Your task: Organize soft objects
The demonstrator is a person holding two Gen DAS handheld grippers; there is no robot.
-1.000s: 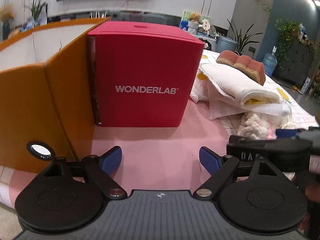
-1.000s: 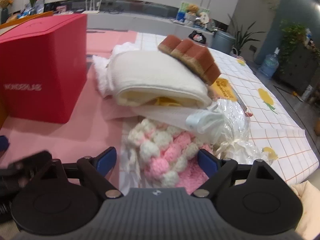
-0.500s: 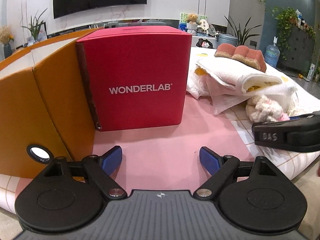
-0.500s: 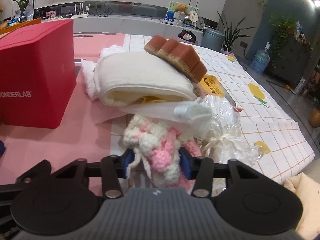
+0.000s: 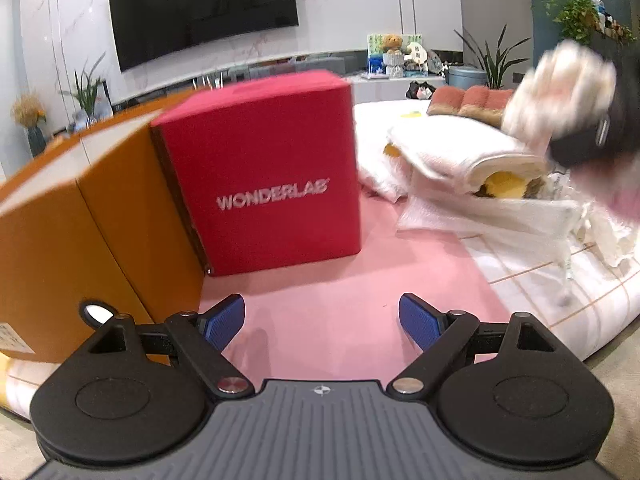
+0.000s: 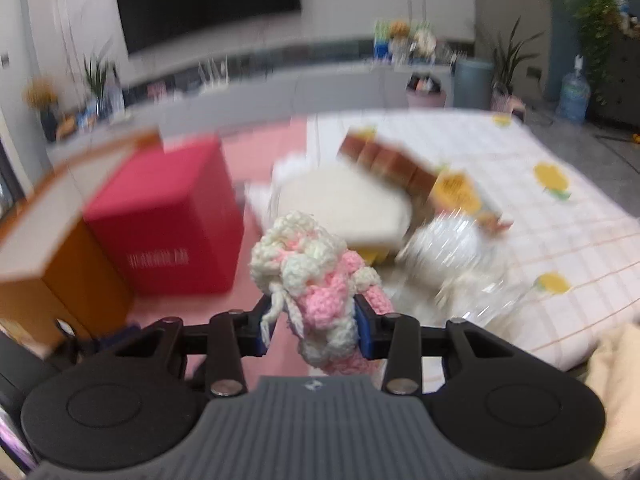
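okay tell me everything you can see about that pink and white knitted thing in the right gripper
The knitted piece is a soft, lumpy bundle of chunky crochet yarn, cream bobbles mixed with pink patches, with a loose cream strand hanging at its left. It is clamped between the blue pads of the right gripper, bulging above them and hanging a little below, lifted clear of the pink mat. Only the pads touch it. From the left wrist view it shows as a blur at upper right.

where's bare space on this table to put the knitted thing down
The pink mat is bare in front of the red WONDERLAB box, bordered by the orange cardboard box on the left and the white towel pile on the right. It is crowded around the towels, brown sponge and crinkled plastic bag. The right gripper holds the pink-and-cream crocheted piece.
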